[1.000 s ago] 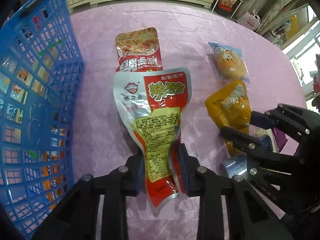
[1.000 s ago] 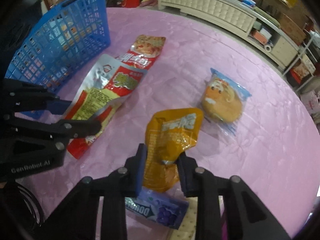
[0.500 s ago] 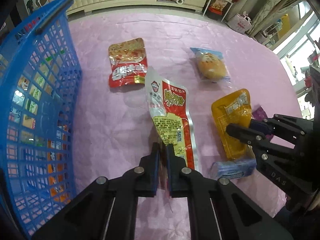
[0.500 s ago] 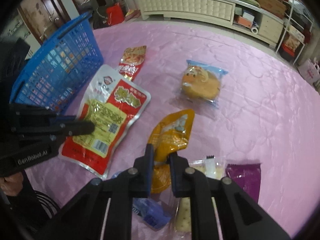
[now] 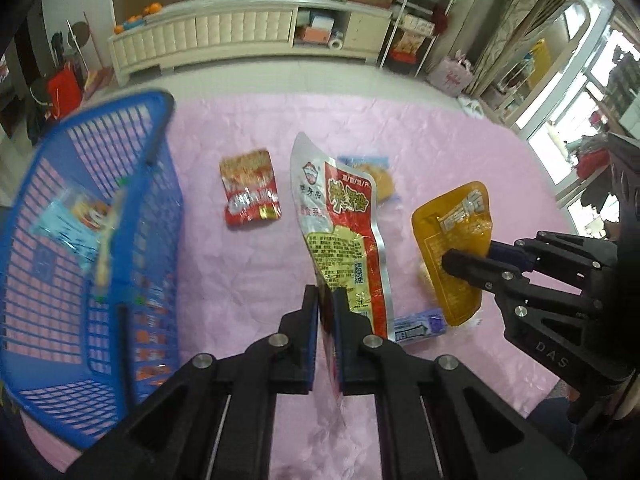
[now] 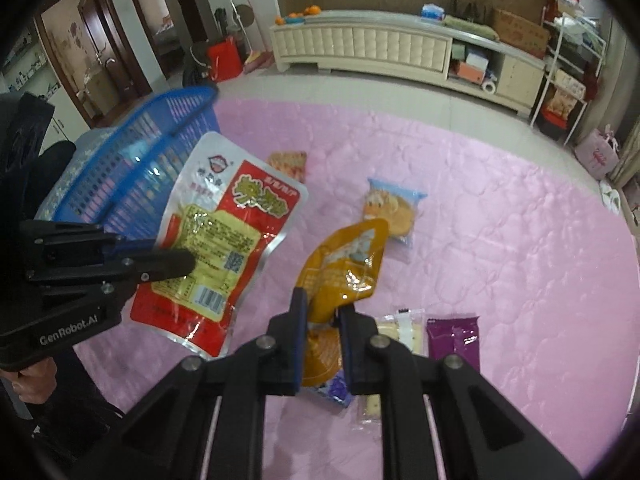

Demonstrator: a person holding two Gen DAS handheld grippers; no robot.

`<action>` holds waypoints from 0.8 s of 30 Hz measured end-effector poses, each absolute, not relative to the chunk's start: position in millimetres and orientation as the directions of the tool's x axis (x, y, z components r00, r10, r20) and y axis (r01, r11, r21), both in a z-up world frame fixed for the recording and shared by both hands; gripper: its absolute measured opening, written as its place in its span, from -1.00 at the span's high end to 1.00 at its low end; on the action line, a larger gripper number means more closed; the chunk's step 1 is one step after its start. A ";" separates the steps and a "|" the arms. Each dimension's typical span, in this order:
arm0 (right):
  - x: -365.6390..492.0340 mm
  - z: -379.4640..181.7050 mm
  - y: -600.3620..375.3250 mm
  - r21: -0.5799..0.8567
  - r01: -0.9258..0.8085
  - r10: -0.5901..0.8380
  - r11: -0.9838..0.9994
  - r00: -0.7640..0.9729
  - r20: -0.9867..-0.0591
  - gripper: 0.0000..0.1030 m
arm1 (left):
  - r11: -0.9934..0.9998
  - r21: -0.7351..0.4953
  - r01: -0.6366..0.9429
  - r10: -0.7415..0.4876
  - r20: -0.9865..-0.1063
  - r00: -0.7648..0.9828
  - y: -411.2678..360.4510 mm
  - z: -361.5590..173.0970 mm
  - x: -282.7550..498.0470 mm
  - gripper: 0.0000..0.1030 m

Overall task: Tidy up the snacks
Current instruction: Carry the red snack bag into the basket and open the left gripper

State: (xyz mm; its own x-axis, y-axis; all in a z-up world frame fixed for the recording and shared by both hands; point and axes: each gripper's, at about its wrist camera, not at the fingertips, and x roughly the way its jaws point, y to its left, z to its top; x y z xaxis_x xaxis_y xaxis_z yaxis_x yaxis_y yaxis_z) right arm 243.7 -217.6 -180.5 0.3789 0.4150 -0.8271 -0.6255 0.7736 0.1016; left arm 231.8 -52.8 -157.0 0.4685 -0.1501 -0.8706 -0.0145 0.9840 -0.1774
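My left gripper [image 5: 327, 300] is shut on the lower edge of a long red-and-silver snack pouch [image 5: 340, 220], which hangs lifted above the pink tabletop [image 5: 248, 264]. In the right wrist view the same red-and-silver pouch [image 6: 224, 240] is held up at the left by the left gripper [image 6: 176, 258]. My right gripper [image 6: 323, 304] is shut on a crumpled yellow pouch [image 6: 344, 264], also raised off the table; the left wrist view shows this yellow pouch [image 5: 452, 232] in the right gripper [image 5: 468, 258]. A blue mesh basket [image 5: 80, 240] stands at the left with a few packets inside.
On the table lie a small red packet [image 5: 250, 188], a bun in a blue-edged wrapper [image 6: 390, 210], a purple packet [image 6: 452, 336], a clear cracker pack [image 6: 400, 328] and a blue-purple bar [image 5: 420, 326]. A person's hand [image 6: 36, 380] shows at the lower left. A cream cabinet [image 6: 360, 46] stands behind the table.
Both grippers closed on their pouches and rose, lifting the red-and-silver pouch and the yellow pouch off the table. More of the room and basket came into view.
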 end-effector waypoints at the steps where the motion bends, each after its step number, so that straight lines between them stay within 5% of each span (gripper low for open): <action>1: 240.3 -175.0 -215.3 0.098 -0.627 0.417 0.773 0.386 -0.823 0.64 | 0.985 -0.172 -0.010 -0.146 -0.866 0.479 -51.2 -151.2 229.1 0.89; 24: 183.0 -110.9 -103.3 0.120 -0.711 0.543 0.693 0.404 -0.736 0.64 | 0.978 -0.187 -0.088 -0.094 -0.781 0.617 82.9 -72.1 157.6 0.88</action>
